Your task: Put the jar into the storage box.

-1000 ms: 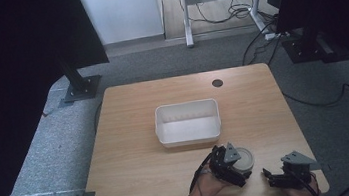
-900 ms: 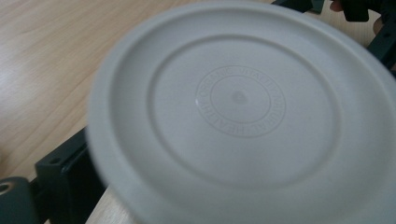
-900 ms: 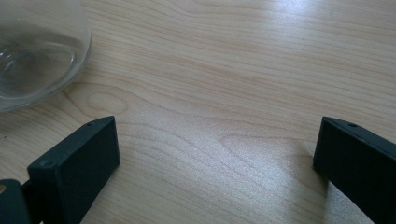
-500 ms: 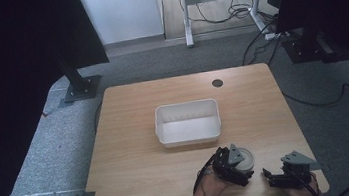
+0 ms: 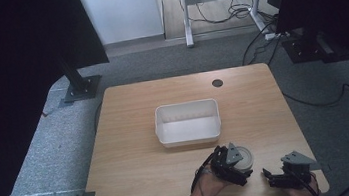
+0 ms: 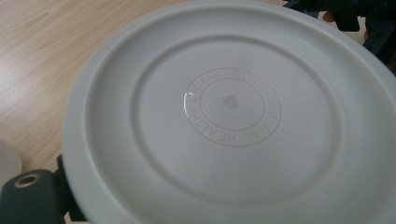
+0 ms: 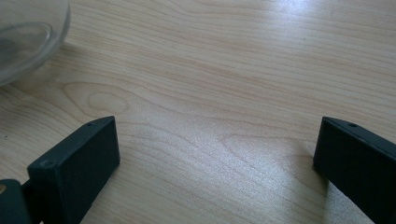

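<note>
While my left gripper holds the white plastic lid, fingers clamped on its rim, the white bin lies straight ahead. Right gripper rests on the desk, fingers apart, empty.

High view looked forward and down from above near edge, whole wooden table in frame, white bin at centre. Left gripper view sat very close on round white lid embossed with lettering, table wood at far left. Right gripper view faced low along table, glass bowl at left corner. All three shared near-right tabletop.
</note>
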`<action>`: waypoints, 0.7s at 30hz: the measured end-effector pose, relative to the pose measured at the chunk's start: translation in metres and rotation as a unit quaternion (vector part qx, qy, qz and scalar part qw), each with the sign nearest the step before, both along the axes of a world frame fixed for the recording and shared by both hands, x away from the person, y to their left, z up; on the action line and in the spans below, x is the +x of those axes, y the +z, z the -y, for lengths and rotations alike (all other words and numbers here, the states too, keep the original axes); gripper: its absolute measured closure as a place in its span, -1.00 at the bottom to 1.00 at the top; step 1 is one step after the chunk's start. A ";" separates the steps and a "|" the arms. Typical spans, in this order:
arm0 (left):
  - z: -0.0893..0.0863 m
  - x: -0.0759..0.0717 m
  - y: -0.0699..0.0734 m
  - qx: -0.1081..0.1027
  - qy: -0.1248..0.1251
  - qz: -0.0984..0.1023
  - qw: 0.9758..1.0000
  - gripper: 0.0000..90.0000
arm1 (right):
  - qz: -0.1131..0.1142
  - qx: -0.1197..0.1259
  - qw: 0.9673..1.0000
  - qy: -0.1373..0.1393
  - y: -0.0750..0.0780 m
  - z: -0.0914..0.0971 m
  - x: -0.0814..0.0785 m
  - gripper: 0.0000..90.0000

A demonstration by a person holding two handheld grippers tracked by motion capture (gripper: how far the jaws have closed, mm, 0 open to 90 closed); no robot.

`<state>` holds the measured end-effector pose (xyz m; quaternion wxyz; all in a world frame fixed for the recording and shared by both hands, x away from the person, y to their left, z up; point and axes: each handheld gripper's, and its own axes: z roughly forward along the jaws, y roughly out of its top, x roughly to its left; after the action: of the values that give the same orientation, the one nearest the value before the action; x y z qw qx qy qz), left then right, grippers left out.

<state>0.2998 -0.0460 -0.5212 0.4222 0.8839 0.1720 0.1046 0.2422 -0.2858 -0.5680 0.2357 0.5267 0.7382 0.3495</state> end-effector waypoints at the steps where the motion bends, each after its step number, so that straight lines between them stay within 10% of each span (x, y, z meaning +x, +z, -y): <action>1: 0.000 0.000 0.000 0.000 0.000 0.000 1.000 -0.78 | 0.000 0.000 1.000 0.000 0.000 0.000 0.000 -1.00; 21: -0.030 0.008 0.019 0.003 0.013 0.004 1.000 -0.78 | 0.000 0.001 1.000 -0.002 0.000 0.000 0.000 -1.00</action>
<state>0.3078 -0.0156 -0.5017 0.4191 0.8823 0.1814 0.1137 0.2422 -0.2854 -0.5680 0.2356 0.5282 0.7371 0.3495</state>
